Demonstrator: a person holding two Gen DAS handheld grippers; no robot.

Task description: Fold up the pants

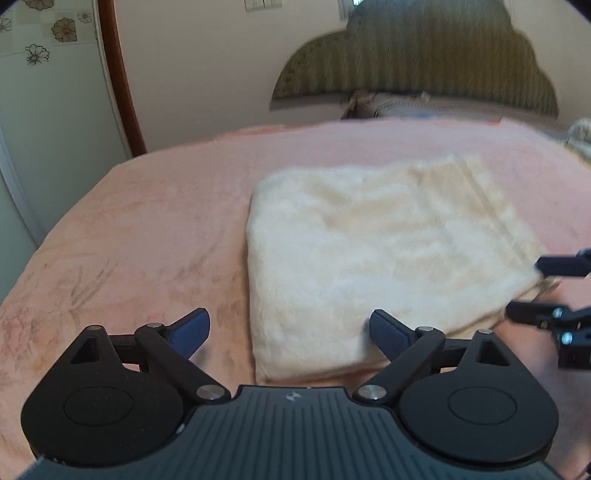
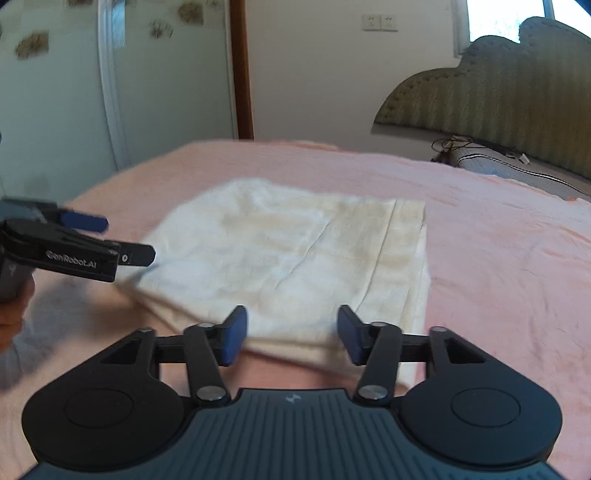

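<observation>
Your left gripper [image 1: 290, 334] and right gripper [image 2: 291, 334] both hang spread and empty over the near edge of the folded cream pants [image 1: 369, 251] lying flat on the pink bed [image 1: 129, 229]. The fold looks done; next, draw back cleanly.

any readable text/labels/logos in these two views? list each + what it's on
"GenRobot.AI": white lettering on the side of the left gripper, seen in the right wrist view; slightly blurred but legible.
Small emblem, no letters, on each gripper body just behind the fingers; on the right gripper too.
Wall sockets: no readable marking.
Nothing on the folded pants.
</observation>
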